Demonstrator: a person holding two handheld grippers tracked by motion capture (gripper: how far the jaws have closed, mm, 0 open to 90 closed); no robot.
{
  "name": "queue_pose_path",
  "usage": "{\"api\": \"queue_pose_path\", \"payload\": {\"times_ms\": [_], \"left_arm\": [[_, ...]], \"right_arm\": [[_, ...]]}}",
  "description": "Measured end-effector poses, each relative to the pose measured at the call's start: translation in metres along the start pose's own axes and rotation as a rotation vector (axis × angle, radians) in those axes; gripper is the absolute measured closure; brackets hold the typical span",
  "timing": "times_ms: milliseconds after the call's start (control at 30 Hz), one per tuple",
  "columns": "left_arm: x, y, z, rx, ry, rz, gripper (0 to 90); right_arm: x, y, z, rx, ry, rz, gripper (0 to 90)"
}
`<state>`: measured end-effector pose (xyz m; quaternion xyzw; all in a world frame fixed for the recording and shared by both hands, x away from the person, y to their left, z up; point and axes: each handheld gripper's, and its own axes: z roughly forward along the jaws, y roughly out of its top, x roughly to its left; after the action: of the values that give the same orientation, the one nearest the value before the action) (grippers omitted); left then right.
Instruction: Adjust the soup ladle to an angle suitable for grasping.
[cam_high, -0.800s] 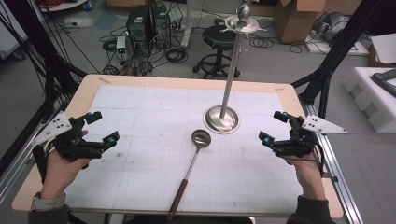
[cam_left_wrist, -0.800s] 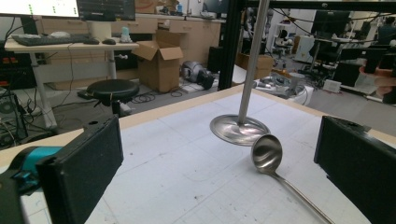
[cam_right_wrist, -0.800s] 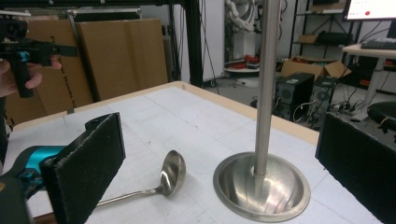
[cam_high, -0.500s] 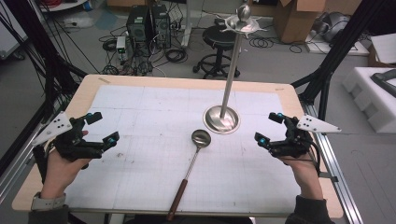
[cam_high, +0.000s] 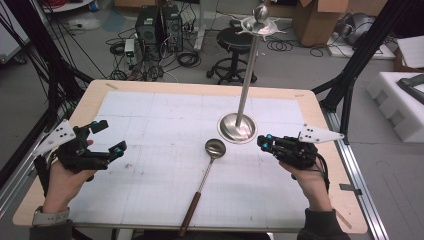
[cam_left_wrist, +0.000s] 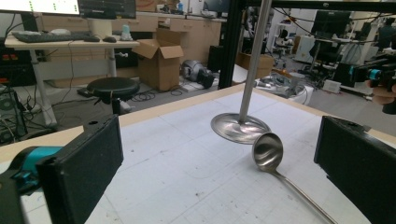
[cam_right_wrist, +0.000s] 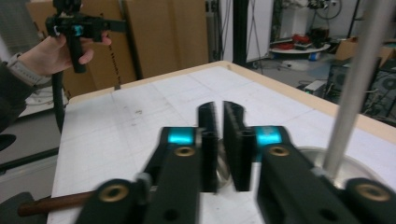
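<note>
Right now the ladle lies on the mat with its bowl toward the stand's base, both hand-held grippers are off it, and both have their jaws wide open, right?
Not quite. The right hand-held gripper has its jaws nearly closed on nothing, as the right gripper view shows. Only the left hand-held gripper is wide open. The rest holds: the ladle lies on the mat, bowl toward the stand's base, untouched.

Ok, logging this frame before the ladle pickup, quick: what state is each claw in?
Left claw: open, jaws wide apart, holding nothing.
Right claw: nearly shut, a narrow gap between the jaws, nothing gripped.
</note>
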<state>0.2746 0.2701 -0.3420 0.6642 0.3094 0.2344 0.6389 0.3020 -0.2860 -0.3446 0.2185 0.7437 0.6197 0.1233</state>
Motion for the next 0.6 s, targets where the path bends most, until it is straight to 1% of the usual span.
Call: {"api": "queue_pose_path", "payload": {"times_ms": [67,133,167,200,267,300,333,367,400,467,500,533,567,600], "left_arm": [[0.0,0.0,-0.001,-0.003,0.001,-0.003,1.8],[0.0,0.0,-0.001,-0.003,0.001,-0.004,1.8],[0.0,0.0,-0.002,-0.003,0.002,-0.002,1.8],[0.001,-0.001,-0.003,-0.001,0.005,-0.003,1.8],[0.001,-0.001,-0.003,0.0,0.007,-0.005,1.8],[0.001,-0.002,-0.003,0.004,0.007,-0.004,1.8],[0.001,-0.002,-0.004,0.002,0.01,-0.009,1.8],[0.001,-0.002,-0.004,0.002,0.01,-0.009,1.8],[0.001,-0.003,-0.004,0.007,0.01,-0.006,1.8],[0.0,-0.004,-0.005,0.01,0.012,-0.007,1.8],[0.0,-0.004,-0.005,0.01,0.012,-0.006,1.8],[0.0,-0.004,-0.005,0.01,0.012,-0.006,1.8],[0.0,-0.004,-0.006,0.009,0.013,-0.008,1.8],[0.0,-0.004,-0.006,0.009,0.013,-0.008,1.8]], "right_arm": [[0.002,0.0,0.006,0.01,0.012,-0.001,89.0],[0.003,-0.001,0.013,0.032,0.025,-0.002,89.0],[0.003,-0.001,0.013,0.032,0.025,-0.002,89.0],[0.004,-0.003,0.021,0.04,0.039,0.004,89.0],[0.005,-0.003,0.024,0.04,0.045,0.003,89.0],[0.007,-0.005,0.034,0.064,0.056,0.009,89.0],[0.008,-0.006,0.039,0.075,0.062,0.007,89.0],[0.008,-0.006,0.039,0.075,0.062,0.007,89.0],[0.01,-0.008,0.048,0.089,0.068,0.004,89.0],[0.011,-0.011,0.056,0.098,0.085,0.011,89.0],[0.011,-0.013,0.06,0.111,0.086,0.013,89.0],[0.011,-0.013,0.06,0.111,0.086,0.013,89.0],[0.011,-0.017,0.069,0.138,0.09,0.019,89.0],[0.011,-0.017,0.069,0.138,0.09,0.019,89.0]]}}
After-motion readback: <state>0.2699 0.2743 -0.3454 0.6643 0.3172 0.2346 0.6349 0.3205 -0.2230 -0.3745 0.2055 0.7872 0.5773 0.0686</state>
